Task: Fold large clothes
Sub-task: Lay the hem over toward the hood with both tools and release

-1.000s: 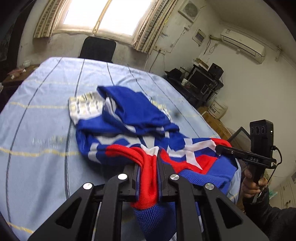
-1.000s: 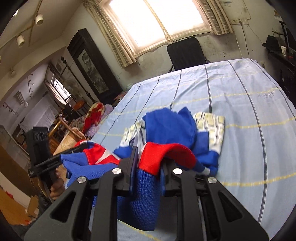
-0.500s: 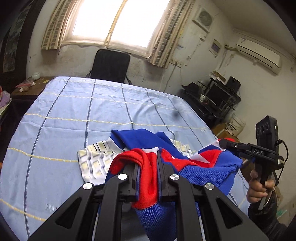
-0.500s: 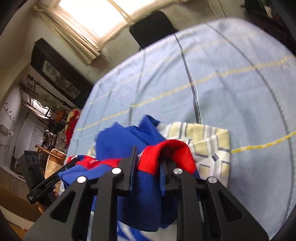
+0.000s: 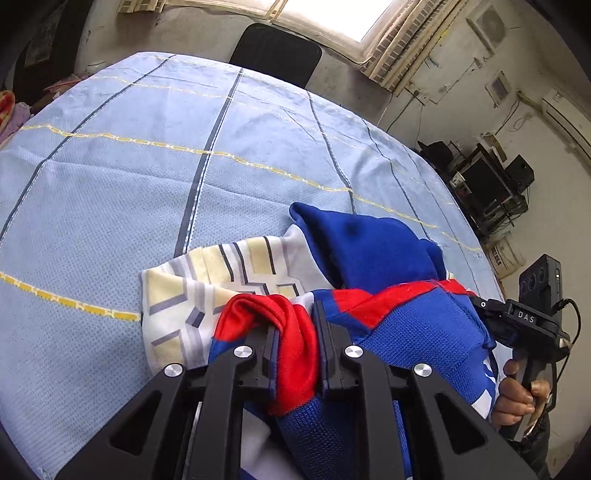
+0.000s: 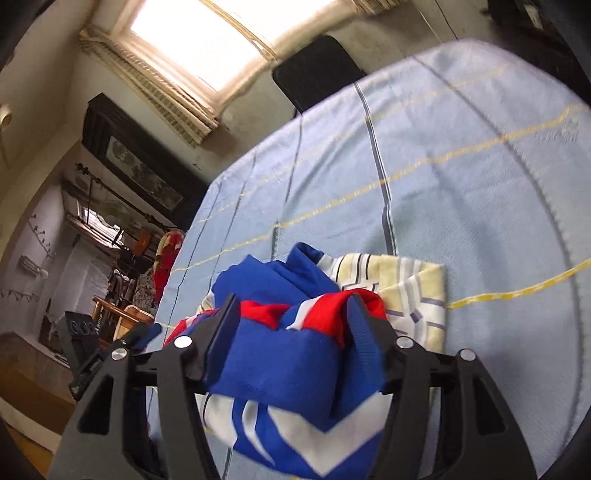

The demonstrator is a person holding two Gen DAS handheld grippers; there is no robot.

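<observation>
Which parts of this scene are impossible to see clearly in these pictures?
- Sweater, left wrist view: its lower part runs off the bottom edge, behind the left gripper.
- Patterned cloth, right wrist view: mostly covered by the sweater; what it is stays unclear.
- Right gripper: whether its fingers press the knit is unclear.
- Room at left, right wrist view: blurred.

Bright window [image 5: 332, 14] on far wall, striped curtains [image 6: 173, 96] either side, daylight only; black chair [image 5: 275, 51] against table's far edge; light blue cloth [image 5: 147, 166] with yellow and dark lines over table; dark cabinet [image 6: 140, 162] far left; electronics shelf [image 5: 491, 188] right, air conditioner [image 5: 565, 114] above on stained wall.
</observation>
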